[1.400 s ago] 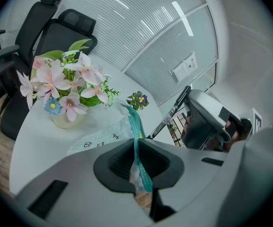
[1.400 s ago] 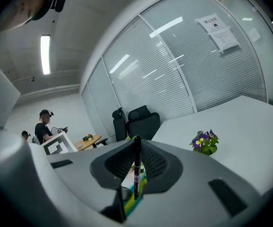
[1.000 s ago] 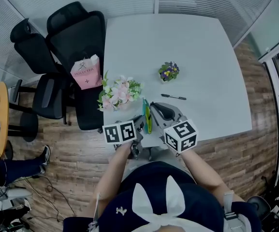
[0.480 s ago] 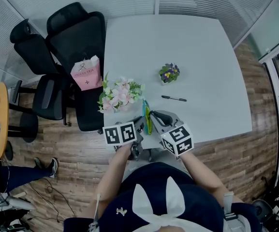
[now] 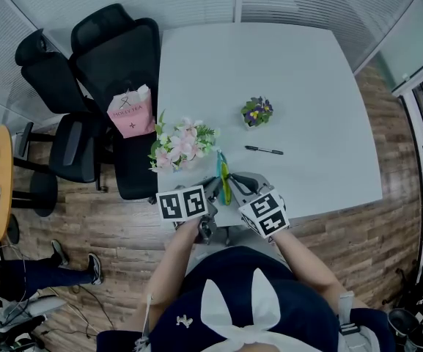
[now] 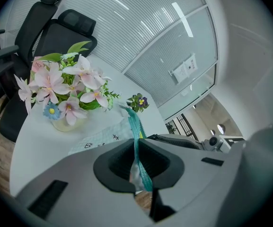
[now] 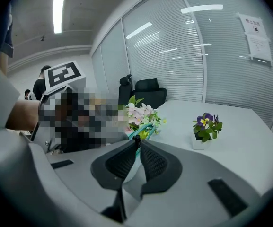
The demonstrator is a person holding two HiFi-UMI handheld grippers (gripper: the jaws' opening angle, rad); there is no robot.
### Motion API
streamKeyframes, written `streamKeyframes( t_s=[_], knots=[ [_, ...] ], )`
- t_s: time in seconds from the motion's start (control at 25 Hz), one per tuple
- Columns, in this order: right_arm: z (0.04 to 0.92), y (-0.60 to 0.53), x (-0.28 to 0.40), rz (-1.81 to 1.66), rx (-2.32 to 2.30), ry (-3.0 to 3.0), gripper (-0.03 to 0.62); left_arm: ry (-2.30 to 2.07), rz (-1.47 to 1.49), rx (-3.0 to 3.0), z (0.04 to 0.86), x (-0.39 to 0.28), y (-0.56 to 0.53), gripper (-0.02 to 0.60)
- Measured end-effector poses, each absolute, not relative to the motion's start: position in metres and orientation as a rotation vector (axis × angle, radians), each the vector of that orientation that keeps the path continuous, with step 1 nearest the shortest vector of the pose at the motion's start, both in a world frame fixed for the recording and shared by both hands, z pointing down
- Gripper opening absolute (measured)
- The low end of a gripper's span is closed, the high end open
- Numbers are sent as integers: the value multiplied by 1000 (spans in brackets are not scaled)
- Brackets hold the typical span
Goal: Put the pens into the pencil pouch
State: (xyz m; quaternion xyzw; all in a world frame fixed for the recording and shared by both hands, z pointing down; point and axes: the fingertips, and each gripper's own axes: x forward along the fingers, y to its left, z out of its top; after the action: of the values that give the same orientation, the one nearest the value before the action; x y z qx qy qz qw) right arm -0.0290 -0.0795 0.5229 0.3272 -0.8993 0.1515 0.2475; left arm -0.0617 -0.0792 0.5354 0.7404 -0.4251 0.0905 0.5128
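Your left gripper's jaws are nearly shut, pinching the teal zipper edge of the pale patterned fabric pencil pouch at the white counter's near edge; your right gripper's jaws have just been closing, pinched on its small dark zipper pull; the slim black pen lies well apart.

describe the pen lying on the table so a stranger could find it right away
On the white table, find the small pot of purple flowers near the middle. Just nearer the person lies the pen: a thin dark stick, flat and alone on bare tabletop, unlike the bushy pink bouquet to its left.
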Motion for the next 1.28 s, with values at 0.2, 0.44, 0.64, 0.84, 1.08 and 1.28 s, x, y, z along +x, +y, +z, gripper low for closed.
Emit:
streamKeyframes(
  t_s=[0.2,0.44,0.64,0.84,1.08,1.28],
  knots=[
    [531,-78,-27,404,883,-2413,38,-1024,224,1779,538,-61,-77,44],
    [536,-79,-24,420,879,-2389,51,-1027,232,1773,541,-61,-78,44],
    [538,-78,-20,437,879,-2384,54,-1033,232,1768,542,-62,-77,44],
    [535,-80,-13,458,914,-2398,68,-1041,233,1764,544,-63,-78,44],
    [532,-94,8,459,993,-2380,95,-1044,232,1758,545,-63,-77,44],
    [532,-111,32,456,1063,-2353,106,-1047,237,1756,545,-65,-80,44]
  ],
)
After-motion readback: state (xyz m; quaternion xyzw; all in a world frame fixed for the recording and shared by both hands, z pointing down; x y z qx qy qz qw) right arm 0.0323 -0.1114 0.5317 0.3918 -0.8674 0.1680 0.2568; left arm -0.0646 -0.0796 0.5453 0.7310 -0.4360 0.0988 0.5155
